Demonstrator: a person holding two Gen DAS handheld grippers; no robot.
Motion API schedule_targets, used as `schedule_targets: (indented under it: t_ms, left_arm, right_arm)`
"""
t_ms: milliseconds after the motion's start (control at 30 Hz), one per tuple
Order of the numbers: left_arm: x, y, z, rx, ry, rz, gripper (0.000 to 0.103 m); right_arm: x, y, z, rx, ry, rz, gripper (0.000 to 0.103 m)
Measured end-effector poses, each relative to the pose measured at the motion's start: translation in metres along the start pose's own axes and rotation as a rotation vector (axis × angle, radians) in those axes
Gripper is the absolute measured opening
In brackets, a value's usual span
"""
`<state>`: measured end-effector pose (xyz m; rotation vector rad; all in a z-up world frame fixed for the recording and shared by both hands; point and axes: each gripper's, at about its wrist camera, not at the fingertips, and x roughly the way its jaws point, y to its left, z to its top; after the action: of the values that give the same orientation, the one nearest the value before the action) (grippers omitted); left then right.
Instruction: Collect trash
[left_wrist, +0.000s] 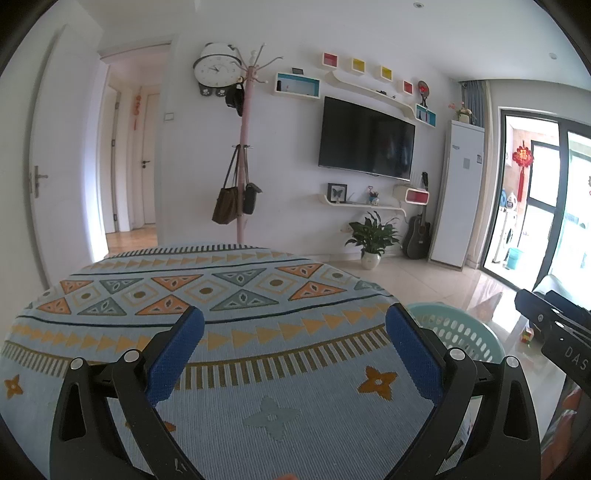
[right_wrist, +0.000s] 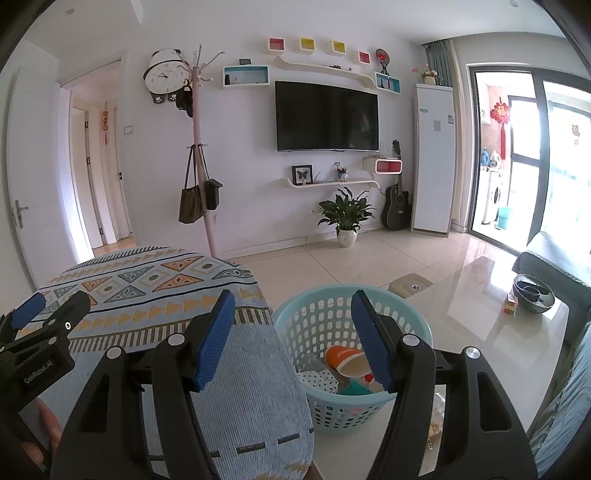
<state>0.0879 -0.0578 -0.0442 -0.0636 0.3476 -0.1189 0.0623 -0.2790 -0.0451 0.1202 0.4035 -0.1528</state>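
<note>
Both tongs, left (left_wrist: 294, 325) and right (right_wrist: 293, 310), wide, empty; aqua perforated basket (right_wrist: 321, 314) holds orange cup (right_wrist: 341, 359).

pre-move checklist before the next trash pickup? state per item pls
1. Left hand-held gripper open and holding nothing: ok.
2. Right hand-held gripper open and holding nothing: ok.
3. Basket in view beside the patterned cloth, opening unobstructed: ok.
4. Basket has room: ok; an orange cup and other bits lie low inside.
5. Trash left on the patterned cloth: cannot tell; none visible, but the fingers hide part of it.
6. Next target picked: not ok; small items near the bowl on the glossy table are too small to identify.
</note>
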Motion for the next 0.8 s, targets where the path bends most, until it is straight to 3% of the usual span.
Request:
schedule_targets:
  t_ms: [800]
  left_arm:
    - [0.0024,0.0030,0.0026,0.020,0.001,0.019,0.095]
  right_arm:
    - [0.0031,-0.0017,0.0019,-0.004,-0.002,0.010,0.062]
